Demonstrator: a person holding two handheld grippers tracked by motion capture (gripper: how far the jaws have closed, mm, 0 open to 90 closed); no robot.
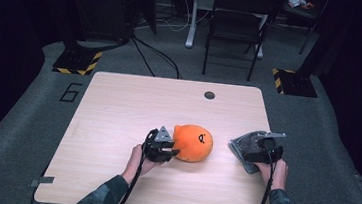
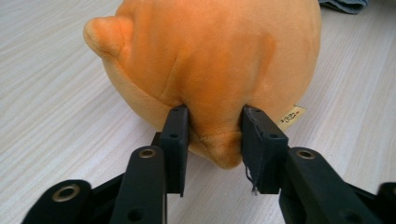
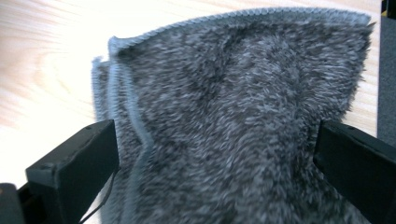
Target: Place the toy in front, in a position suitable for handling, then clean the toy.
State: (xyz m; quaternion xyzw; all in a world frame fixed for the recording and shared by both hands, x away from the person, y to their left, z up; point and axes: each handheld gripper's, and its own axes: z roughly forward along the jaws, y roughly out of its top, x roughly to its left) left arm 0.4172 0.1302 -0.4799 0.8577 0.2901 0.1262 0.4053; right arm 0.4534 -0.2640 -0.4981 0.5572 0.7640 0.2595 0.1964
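Observation:
An orange round plush toy (image 1: 194,142) with small ears and a drawn face lies on the wooden table (image 1: 118,106), a little right of centre. My left gripper (image 1: 173,151) meets it from the left. In the left gripper view its pads pinch a fold of the plush toy (image 2: 210,56) low on its side, so my left gripper (image 2: 215,116) is shut on it. A grey fuzzy cloth (image 1: 241,145) lies at the right. My right gripper (image 1: 254,150) hovers over it. Seen along its own jaws, my right gripper (image 3: 215,140) stands wide open on either side of the cloth (image 3: 233,93).
A small dark round hole (image 1: 210,95) sits near the table's far edge. A folding chair (image 1: 237,22) and stand bases with yellow-black tape (image 1: 77,64) are on the carpet beyond. A sewn label (image 2: 292,116) sticks out of the plush.

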